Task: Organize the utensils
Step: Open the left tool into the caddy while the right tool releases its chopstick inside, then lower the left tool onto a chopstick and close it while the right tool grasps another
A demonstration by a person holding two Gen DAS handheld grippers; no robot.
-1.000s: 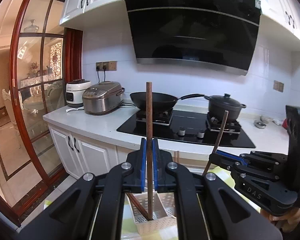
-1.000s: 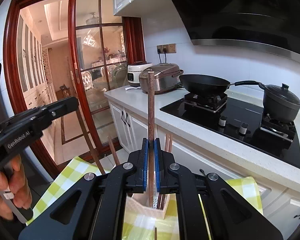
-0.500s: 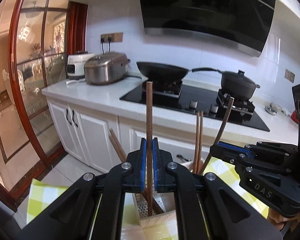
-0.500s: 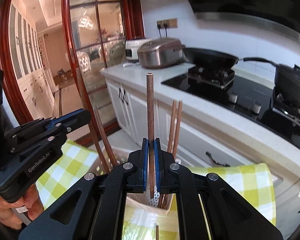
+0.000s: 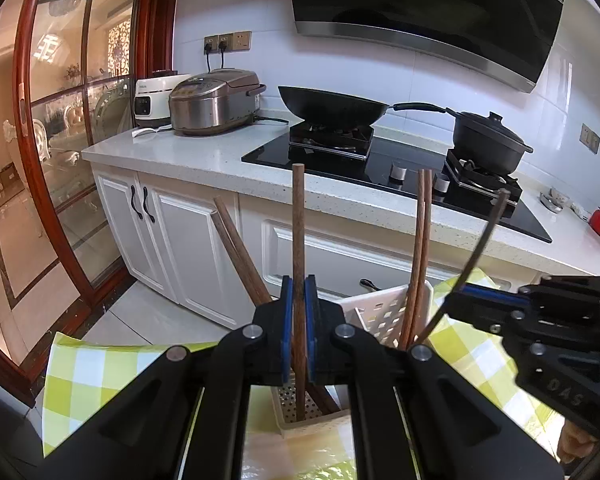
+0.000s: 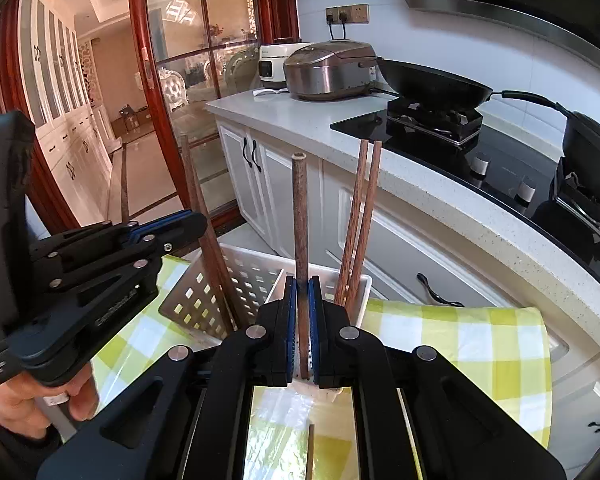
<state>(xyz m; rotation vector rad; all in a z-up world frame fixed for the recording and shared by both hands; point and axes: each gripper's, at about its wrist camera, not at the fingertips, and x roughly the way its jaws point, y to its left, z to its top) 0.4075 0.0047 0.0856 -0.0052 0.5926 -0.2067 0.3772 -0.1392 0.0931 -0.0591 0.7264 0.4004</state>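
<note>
Chopsticks [image 5: 299, 248] [image 6: 300, 216] pinched upright in both closed grippers' fingers, tips inside the holder [image 6: 204, 284].

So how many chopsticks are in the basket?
6 chopsticks: one in the left gripper, one in the right gripper, two leaning left, two upright at right. Others may be hidden.

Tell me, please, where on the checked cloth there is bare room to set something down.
The checked cloth is bare to the right of the white holder, toward the cabinet fronts. Another bare patch lies left of the holder in the left wrist view. Around the holder it is crowded: the left gripper and right gripper each clamp a chopstick there.
</note>
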